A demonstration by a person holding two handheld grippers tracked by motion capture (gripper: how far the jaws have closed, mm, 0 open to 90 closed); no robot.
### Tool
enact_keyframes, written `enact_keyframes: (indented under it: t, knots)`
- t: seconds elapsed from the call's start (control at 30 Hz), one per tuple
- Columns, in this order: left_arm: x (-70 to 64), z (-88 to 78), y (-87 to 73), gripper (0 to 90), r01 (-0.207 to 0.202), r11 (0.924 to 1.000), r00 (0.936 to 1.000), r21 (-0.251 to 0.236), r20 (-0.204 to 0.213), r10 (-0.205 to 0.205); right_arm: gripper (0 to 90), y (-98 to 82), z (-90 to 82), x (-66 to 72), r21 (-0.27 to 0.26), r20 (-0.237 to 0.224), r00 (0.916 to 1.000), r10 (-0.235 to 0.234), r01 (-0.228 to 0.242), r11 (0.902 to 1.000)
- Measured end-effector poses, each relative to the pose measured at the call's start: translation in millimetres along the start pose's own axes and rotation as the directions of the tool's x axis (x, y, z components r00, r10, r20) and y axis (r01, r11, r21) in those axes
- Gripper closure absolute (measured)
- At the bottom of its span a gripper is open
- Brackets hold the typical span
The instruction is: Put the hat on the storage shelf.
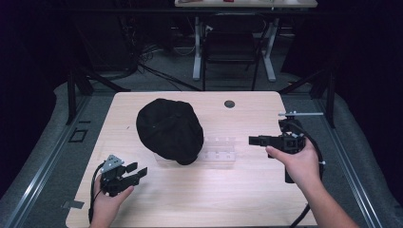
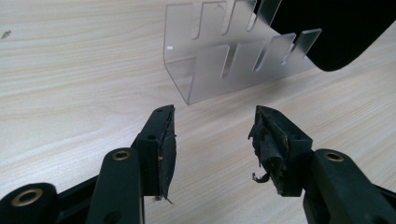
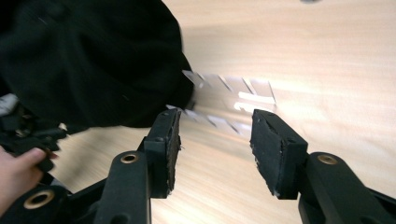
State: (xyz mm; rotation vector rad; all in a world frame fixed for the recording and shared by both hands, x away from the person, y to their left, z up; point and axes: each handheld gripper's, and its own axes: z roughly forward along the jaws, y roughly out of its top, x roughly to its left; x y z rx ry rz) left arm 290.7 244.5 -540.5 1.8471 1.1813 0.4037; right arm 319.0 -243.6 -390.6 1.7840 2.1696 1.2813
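Note:
A black cap (image 1: 168,130) lies on the wooden table (image 1: 247,190), its near side resting over a clear slotted acrylic rack (image 1: 219,150). My left gripper (image 1: 135,172) sits near the front left corner, open and empty, pointing right toward the rack (image 2: 233,60) and the cap's edge (image 2: 327,28). To the right of the rack, my right gripper (image 1: 254,140) points left, open with nothing between its jaws. In the right gripper view the gripper (image 3: 215,135) faces the cap (image 3: 93,60) and the rack (image 3: 229,95). The left gripper (image 2: 212,135) hovers low over bare wood.
A round dark grommet (image 1: 229,103) is set in the table near its far edge. Beyond the table stand a black chair (image 1: 230,45) and a white-legged desk (image 1: 271,47), with cables on the floor. The other hand (image 3: 16,165) appears at the lower left of the right gripper view.

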Motion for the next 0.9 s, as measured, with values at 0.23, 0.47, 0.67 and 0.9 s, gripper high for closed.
enact_keyframes:
  t: [0.23, 0.47, 0.67, 0.9]
  knots:
    - [-2.0, 2.7, -2.1, 49.3, -0.004, 1.0, 1.0, 0.007, -0.001, 0.004, 51.3, -32.2, 16.8, -21.8, 0.001, 0.03, 0.9993, 0.02, -0.02, 0.9998]
    - [-4.8, 5.2, -3.8, 48.8, -0.015, 0.9998, 0.9999, 0.012, -0.001, 0.015, 50.4, -58.8, 23.6, -33.3, -0.033, 0.081, 0.9967, -0.005, 0.007, 0.9994]
    - [-8.8, 7.2, -4.5, 45.9, -0.038, 0.9992, 0.9992, 0.01, -0.007, 0.038, 50.2, -82.3, 33.3, -47.0, -0.078, 0.087, 0.9961, 0.013, -0.007, 0.9969]
    - [-13.1, 10.6, -5.1, 48.0, -0.056, 0.9984, 0.9983, 0.013, 0.018, 0.055, 50.1, -103.9, 45.1, -59.8, -0.117, 0.084, 0.9959, 0.034, -0.024, 0.9929]
